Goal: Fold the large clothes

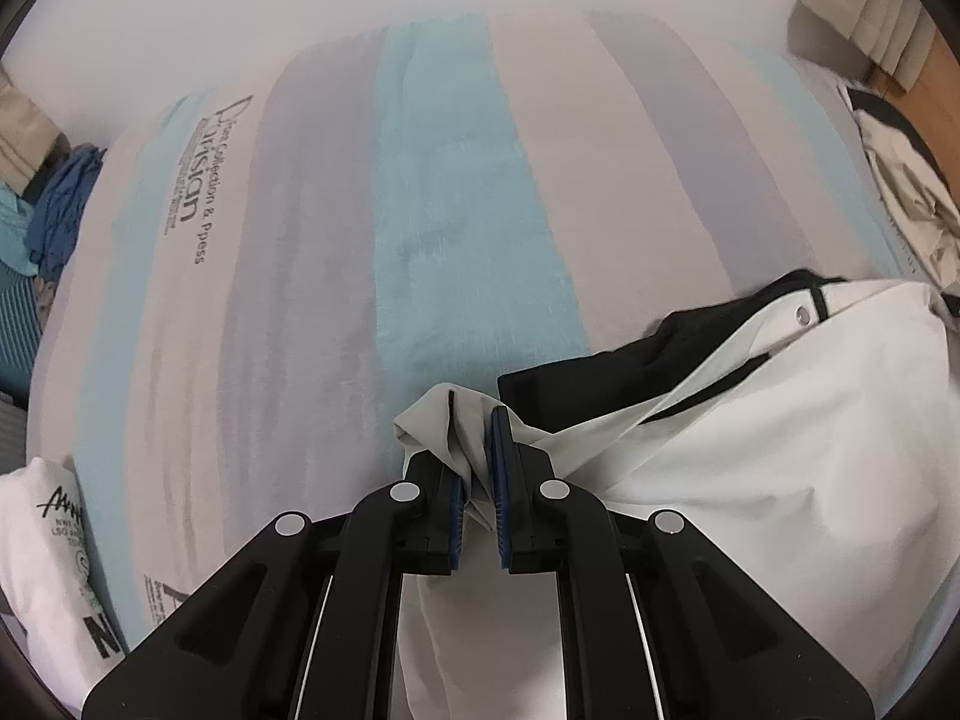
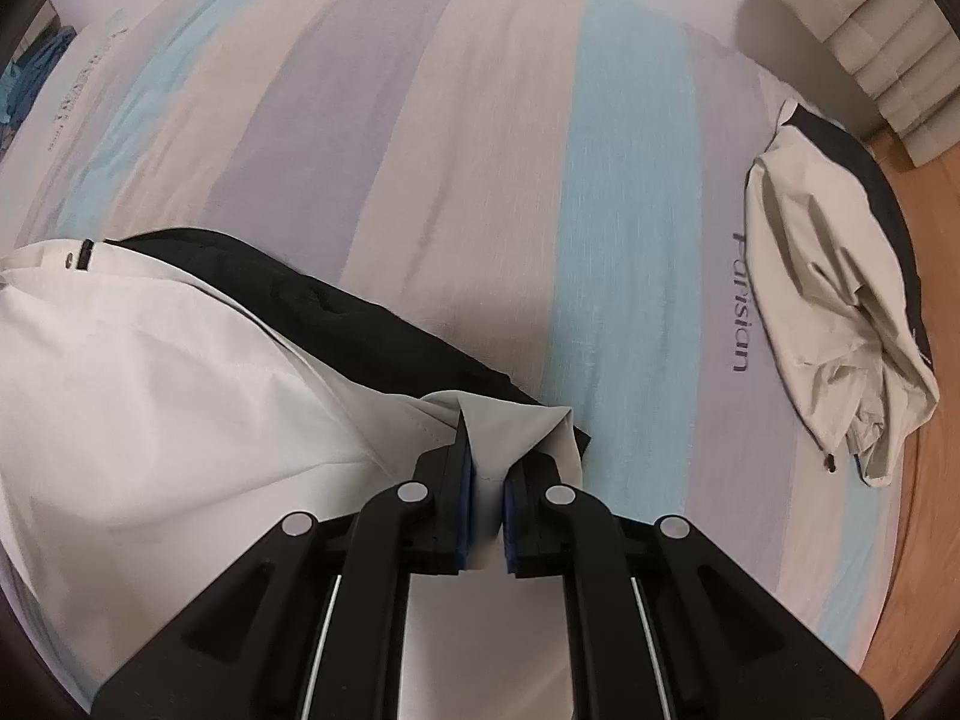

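From the left wrist camera, the left gripper (image 1: pixel 477 462) has its blue-padded jaws drawn nearly together on a bunched corner of the white and black jacket (image 1: pixel 750 450). The jacket spreads away to the right over the striped bed sheet (image 1: pixel 456 210), white panel uppermost, black panel behind it, with a metal snap (image 1: pixel 802 314) showing near its far edge. On the sheet, dark lettering runs sideways: a large word that looks like "Parisian", and beside it a smaller line reading roughly "Collection & Press"; the finer print under it is too small to read. At the lower left lies a folded white T-shirt (image 1: pixel 45 564) with black printed lettering, only a big "N" clear. A heap of blue clothes (image 1: pixel 57 210) sits at the far left edge. Another crumpled white and dark garment (image 1: pixel 906 192) lies at the right edge.

From the right wrist camera, the right gripper (image 2: pixel 489 468) is closed to a narrow gap, with a fold of the same jacket (image 2: pixel 150 396) pinched between its pads. The jacket lies to the left on the sheet (image 2: pixel 480 150), black part on the far side. "Parisian" reads plainly on the sheet, just beside the crumpled garment (image 2: pixel 840 300), which hangs at the bed's right edge over a wooden floor (image 2: pixel 924 480).
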Action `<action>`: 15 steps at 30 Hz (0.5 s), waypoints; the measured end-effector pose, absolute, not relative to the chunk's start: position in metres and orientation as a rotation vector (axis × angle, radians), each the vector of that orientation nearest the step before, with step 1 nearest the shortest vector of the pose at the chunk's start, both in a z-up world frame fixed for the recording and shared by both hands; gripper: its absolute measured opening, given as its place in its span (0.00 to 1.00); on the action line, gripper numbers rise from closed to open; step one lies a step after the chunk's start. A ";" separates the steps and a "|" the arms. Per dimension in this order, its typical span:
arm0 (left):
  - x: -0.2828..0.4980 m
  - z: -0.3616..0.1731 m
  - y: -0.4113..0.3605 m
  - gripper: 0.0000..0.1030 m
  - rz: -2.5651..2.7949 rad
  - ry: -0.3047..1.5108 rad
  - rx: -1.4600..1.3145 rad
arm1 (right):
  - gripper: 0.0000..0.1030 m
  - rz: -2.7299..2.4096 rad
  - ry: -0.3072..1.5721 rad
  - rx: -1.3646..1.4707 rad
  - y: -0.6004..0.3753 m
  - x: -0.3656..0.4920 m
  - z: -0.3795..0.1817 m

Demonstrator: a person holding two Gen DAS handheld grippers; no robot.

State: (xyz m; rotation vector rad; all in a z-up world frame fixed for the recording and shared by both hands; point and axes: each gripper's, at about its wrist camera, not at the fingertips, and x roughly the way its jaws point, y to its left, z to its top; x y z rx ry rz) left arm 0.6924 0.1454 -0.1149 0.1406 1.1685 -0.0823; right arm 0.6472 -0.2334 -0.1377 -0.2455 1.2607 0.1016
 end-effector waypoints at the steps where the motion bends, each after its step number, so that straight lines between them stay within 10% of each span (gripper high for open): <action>1: 0.694 -0.118 0.145 0.07 -0.083 1.172 0.139 | 0.06 0.101 1.265 -0.244 -0.233 0.649 -0.142; 15: 0.712 -0.168 0.145 0.07 -0.058 1.228 0.118 | 0.06 0.108 1.302 -0.237 -0.231 0.670 -0.194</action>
